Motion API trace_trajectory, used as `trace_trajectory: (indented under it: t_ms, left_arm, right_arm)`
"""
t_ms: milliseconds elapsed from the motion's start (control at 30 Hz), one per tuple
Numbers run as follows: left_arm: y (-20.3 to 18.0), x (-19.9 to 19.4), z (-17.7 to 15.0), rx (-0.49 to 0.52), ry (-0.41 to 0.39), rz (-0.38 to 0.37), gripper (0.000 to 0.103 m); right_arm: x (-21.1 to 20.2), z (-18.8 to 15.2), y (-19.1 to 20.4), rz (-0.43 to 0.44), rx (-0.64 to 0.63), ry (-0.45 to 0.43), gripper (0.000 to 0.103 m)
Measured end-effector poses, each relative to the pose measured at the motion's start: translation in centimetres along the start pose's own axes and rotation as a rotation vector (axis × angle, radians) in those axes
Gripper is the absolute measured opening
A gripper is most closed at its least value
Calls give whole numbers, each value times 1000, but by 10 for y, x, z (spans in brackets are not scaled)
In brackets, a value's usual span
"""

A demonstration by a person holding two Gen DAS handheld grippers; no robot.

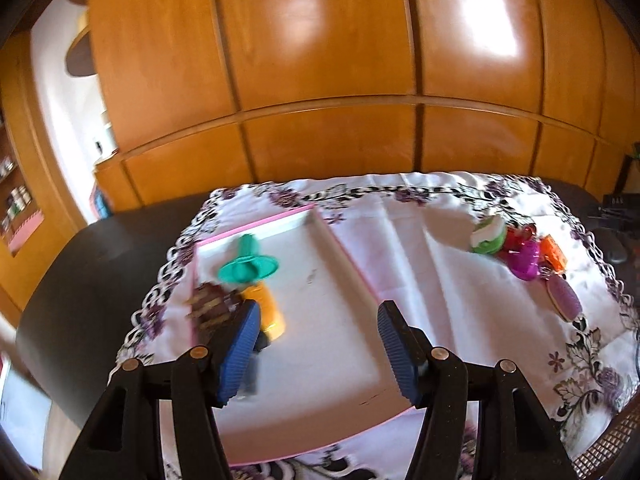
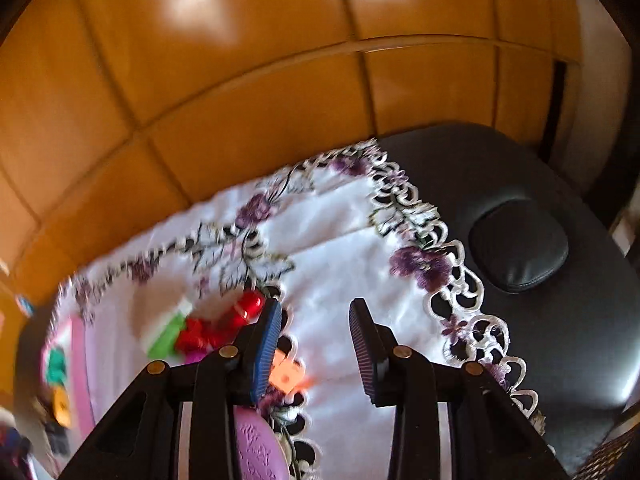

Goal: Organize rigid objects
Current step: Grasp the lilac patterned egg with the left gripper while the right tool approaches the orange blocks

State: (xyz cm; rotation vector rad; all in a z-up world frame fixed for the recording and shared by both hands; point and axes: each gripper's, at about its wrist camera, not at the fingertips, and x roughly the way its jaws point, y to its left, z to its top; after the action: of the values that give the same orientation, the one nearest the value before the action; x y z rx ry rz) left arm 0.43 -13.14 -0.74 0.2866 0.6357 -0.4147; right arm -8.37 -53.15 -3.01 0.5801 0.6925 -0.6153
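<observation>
My left gripper (image 1: 318, 342) hangs open over a white tray with a pink rim (image 1: 348, 256), with nothing between its blue pads. In the tray's left part lie a teal funnel-shaped toy (image 1: 248, 266), an orange cylinder (image 1: 270, 304) and a brown ridged piece (image 1: 210, 308). A heap of toys sits at the right of the cloth: a green-and-white one (image 1: 488, 236), a magenta one (image 1: 524, 260), an orange block (image 1: 554, 254) and a purple oval (image 1: 564, 300). My right gripper (image 2: 314, 350) is open and empty above the cloth, with the red toy (image 2: 248, 308), orange block (image 2: 286, 374) and purple oval (image 2: 256, 448) just to its left.
A white tablecloth with purple flowers (image 2: 332, 248) covers a black padded table (image 2: 560, 320) that has a raised cushion (image 2: 518, 244). Wooden cabinet doors (image 1: 320, 60) stand close behind the table. The right wrist view is blurred.
</observation>
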Motion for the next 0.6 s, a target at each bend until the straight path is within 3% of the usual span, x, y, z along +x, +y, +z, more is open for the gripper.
trace_trajectory:
  t_ms: [600]
  left_arm:
    - [-87,40,15,135,71,-118,62]
  right_arm:
    - [6,0,-28,25,160,54,35]
